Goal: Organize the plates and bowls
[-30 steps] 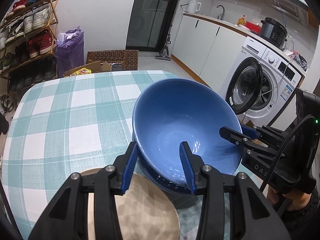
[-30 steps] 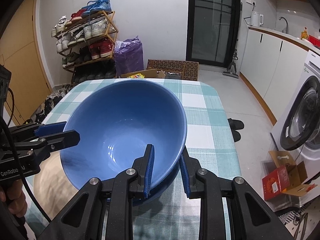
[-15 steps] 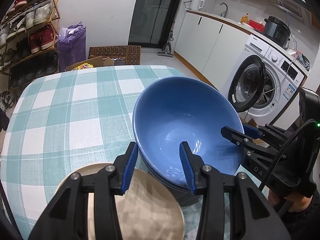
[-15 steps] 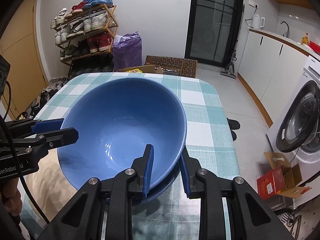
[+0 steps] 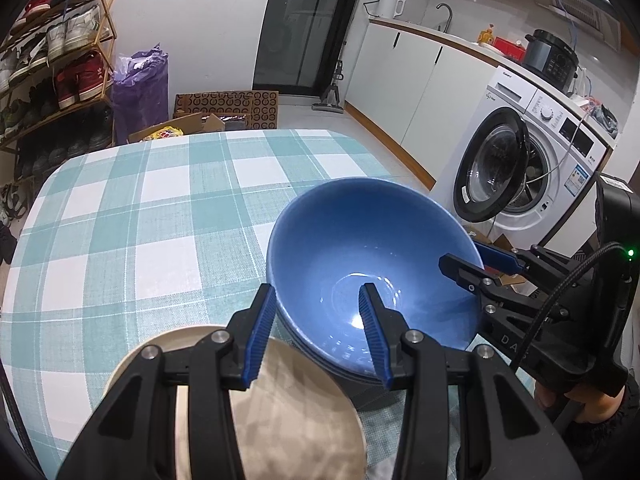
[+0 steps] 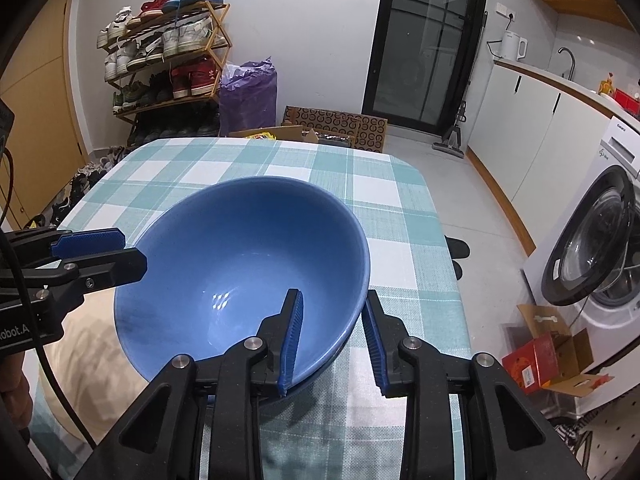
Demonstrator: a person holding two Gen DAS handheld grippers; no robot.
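Teal-and-white checked cloth covers the rounded table [image 6: 404, 216], and both claws work at its near edge. Right gripper [image 6: 332, 332] first: its blue ribbed pads straddle the near rim of the glossy blue ceramic bowl [image 6: 248, 264], one pad inside the wall, the other outside, but the outer pad shows a sliver of gap to the rim, so the jaws stand partly apart, not pinching. Left gripper [image 5: 316, 328] sits the same way on the opposite side: jaws spread, one finger inside the bowl [image 5: 360, 264], the other outside the rim, neither clearly pressing on the wall. Each camera catches the other claw at the frame edge, tips at the bowl's rim.

Beneath that bowl, a darker blue rim [image 5: 344, 372] peeks out, so it sits nested on at least one more blue dish; how many, I cannot tell. Just beside the stack lies a round beige plate [image 5: 296, 412] flat on the cloth, largely hidden under the left claw's arms; the right camera shows it as a pale patch [image 6: 92, 360] past the bowl.

Further out: a wooden shoe rack [image 6: 168, 52] packed with sneakers, a purple plastic bag [image 6: 248, 96], patterned cardboard boxes [image 6: 336, 124] on the floor, a dark glass door [image 6: 432, 40], white cabinets with a white kettle [image 6: 512, 44], and a white washing machine [image 5: 532, 164] with its door swung ajar.
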